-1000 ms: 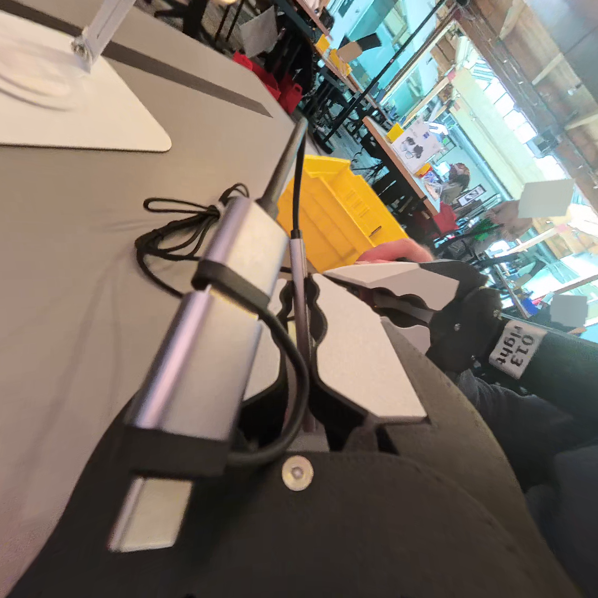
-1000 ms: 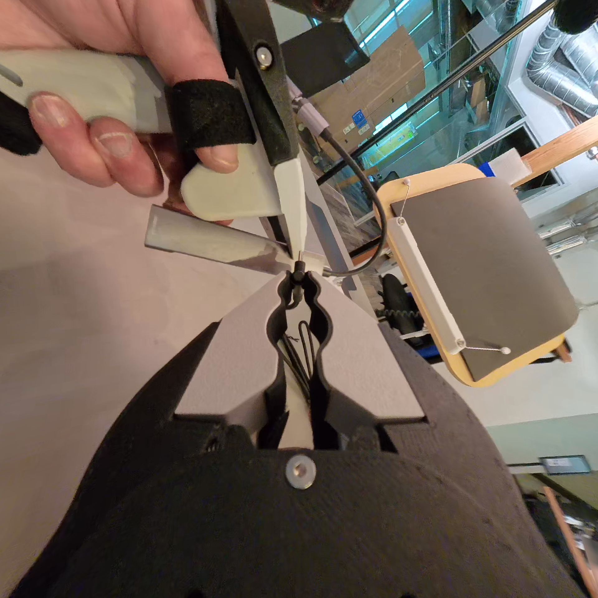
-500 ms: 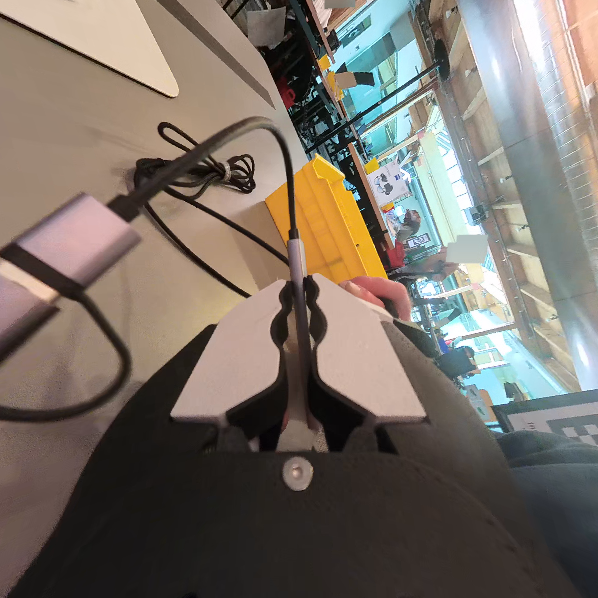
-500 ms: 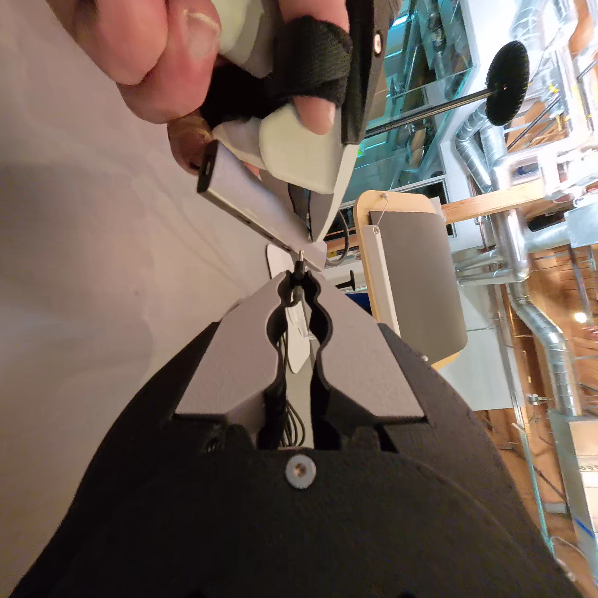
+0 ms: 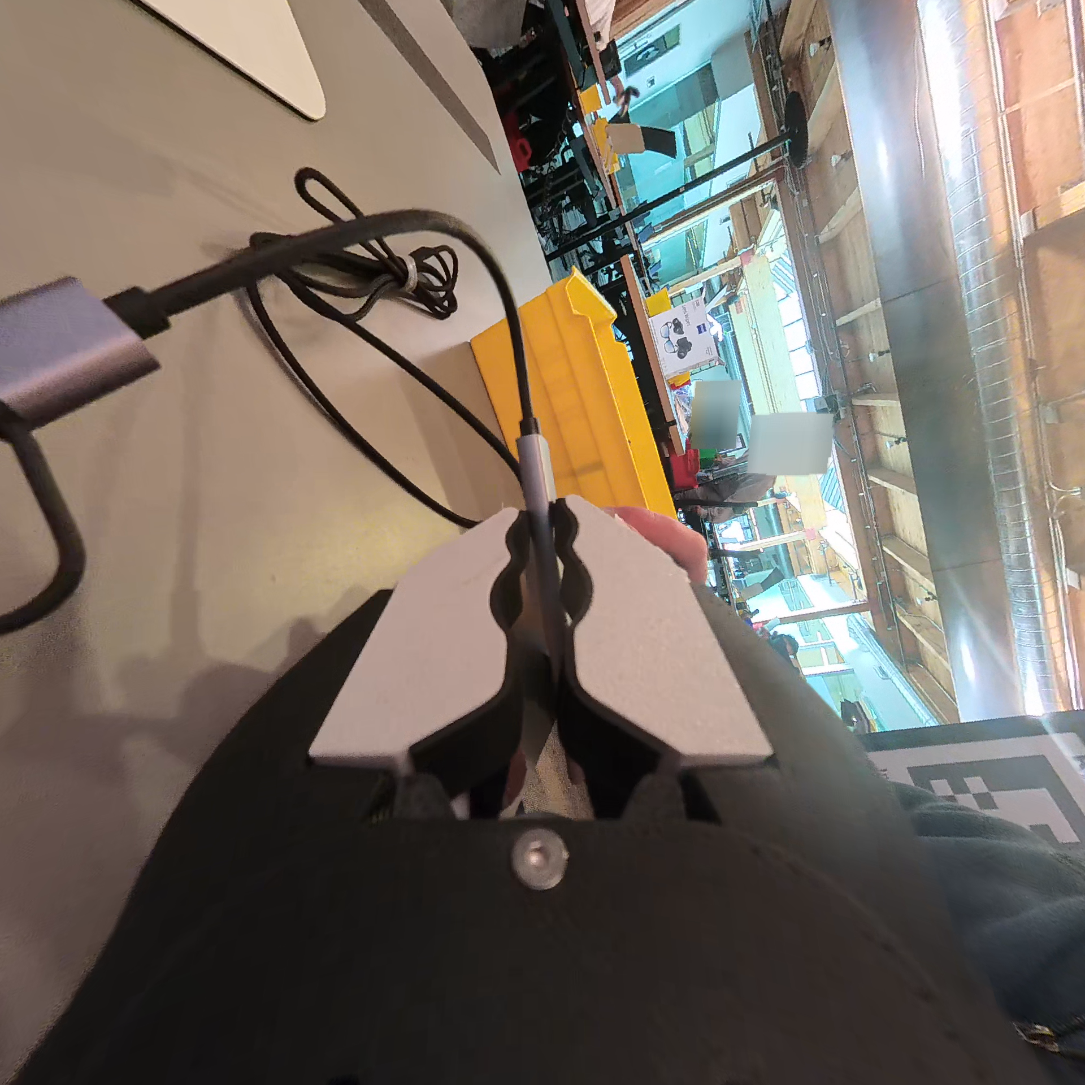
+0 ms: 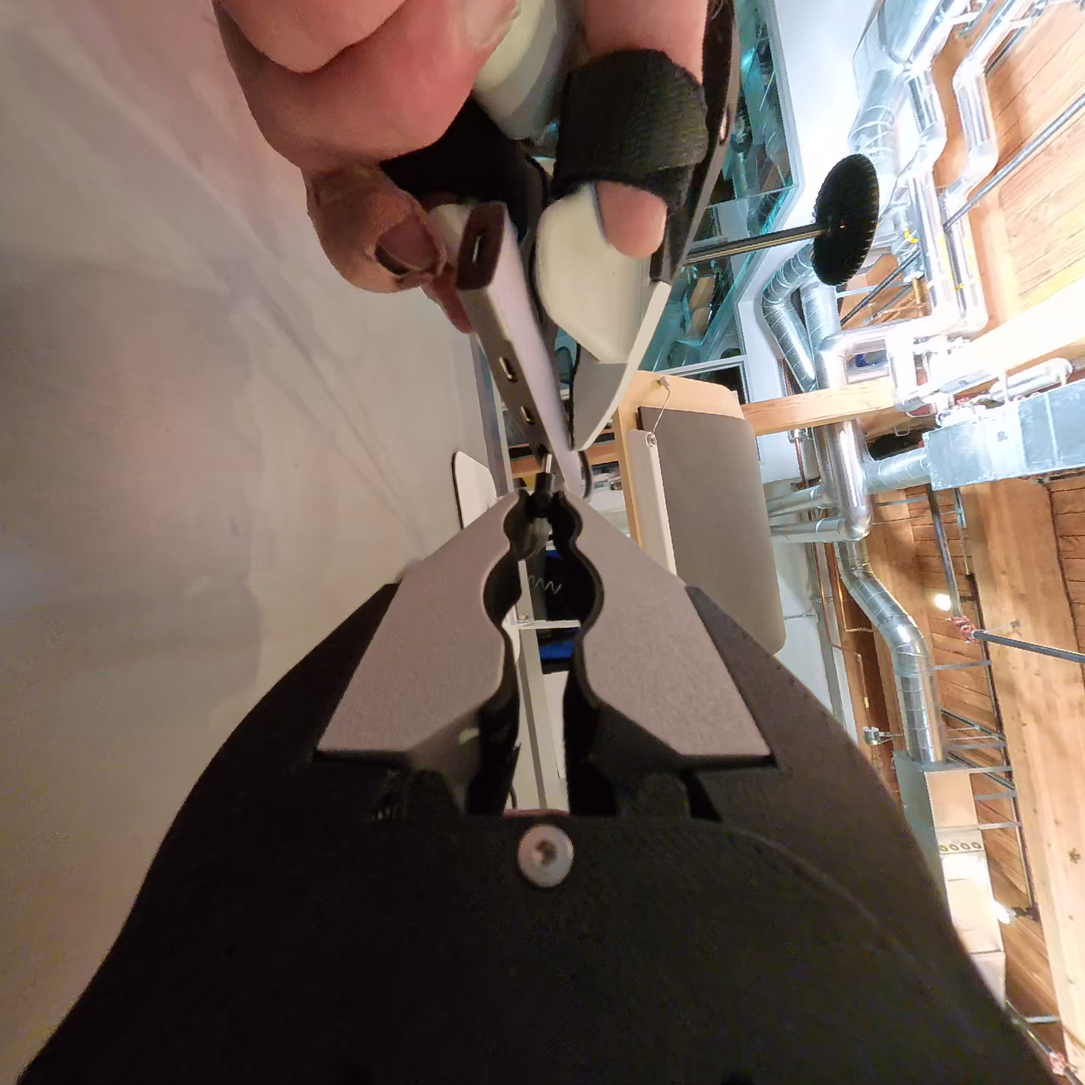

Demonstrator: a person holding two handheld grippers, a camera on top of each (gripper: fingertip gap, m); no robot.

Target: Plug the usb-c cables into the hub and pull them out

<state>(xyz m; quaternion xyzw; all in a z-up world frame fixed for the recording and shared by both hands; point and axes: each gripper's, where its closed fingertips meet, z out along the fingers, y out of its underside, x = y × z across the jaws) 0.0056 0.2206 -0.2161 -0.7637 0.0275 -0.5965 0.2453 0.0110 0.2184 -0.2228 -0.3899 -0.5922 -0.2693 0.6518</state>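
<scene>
Slim silver hub (image 6: 516, 358), edge ports showing, meets black plug (image 6: 543, 490).

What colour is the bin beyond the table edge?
Yellow; the bin shows best in the left wrist view.

— Pale grey tabletop (image 5: 176, 528) up close, with a white rounded mat (image 5: 252, 53) at its far corner.
— Beyond its edge, a bright yellow plastic bin (image 5: 581, 399). Further off, long wooden workbenches (image 5: 646, 293) and black metal frames.
— Overhead: warm wooden ceiling boards (image 6: 1027, 558), silver ribbed ventilation ducts (image 6: 880, 616), one wide shiny steel duct (image 5: 916, 293).
— Teal-lit glass partitions (image 5: 675, 194) behind. Near the table, a dark grey panel in a light wooden frame (image 6: 704, 516).
</scene>
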